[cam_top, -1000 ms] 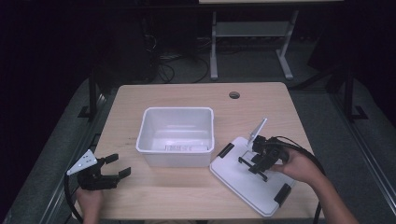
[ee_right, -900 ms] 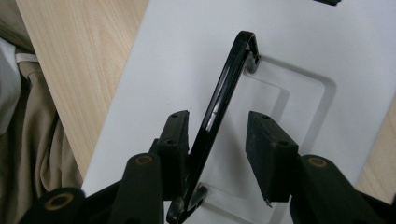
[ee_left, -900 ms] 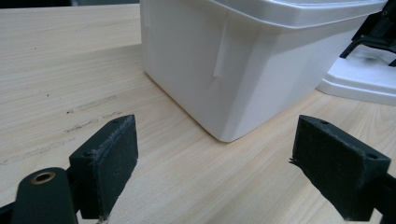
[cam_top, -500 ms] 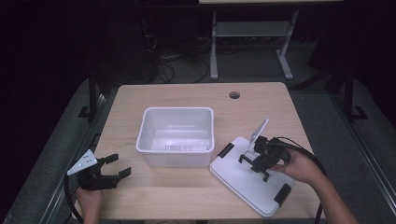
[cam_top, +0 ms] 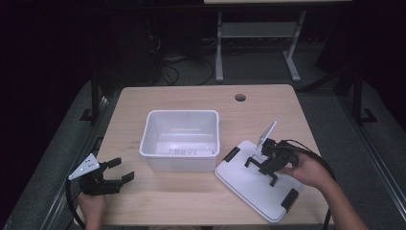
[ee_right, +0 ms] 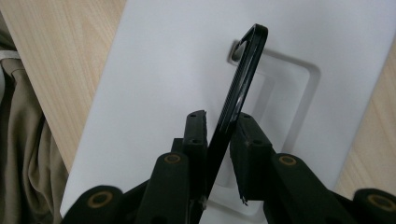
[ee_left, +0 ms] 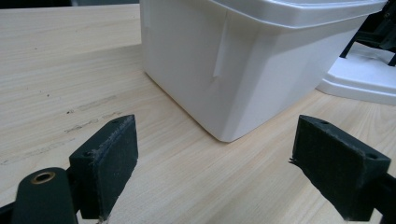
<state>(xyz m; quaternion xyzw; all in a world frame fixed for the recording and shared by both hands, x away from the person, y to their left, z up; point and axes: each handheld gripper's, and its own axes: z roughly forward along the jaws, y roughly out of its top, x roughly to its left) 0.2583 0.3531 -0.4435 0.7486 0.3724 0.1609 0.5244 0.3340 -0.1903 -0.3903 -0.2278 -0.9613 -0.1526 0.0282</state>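
A dim room with dark floor and a metal frame lies beyond the one pale wooden table point(cam_top: 191, 103), which has a round hole near its far edge. One white tub point(cam_top: 181, 139) stands at the table's middle; this is the landmark. One white lid point(cam_top: 249, 189) lies flat just right of the tub, toward the near edge, with black clips at its corners. Its black handle point(ee_right: 238, 88) stands raised. The right gripper point(cam_top: 262, 165), above the lid, has just been closing its jaws, which now clench the handle; earlier they stood wider around it. The left gripper point(cam_top: 115, 175), near-left of the tub, gapes, holding nothing. Two grippers, two hands.
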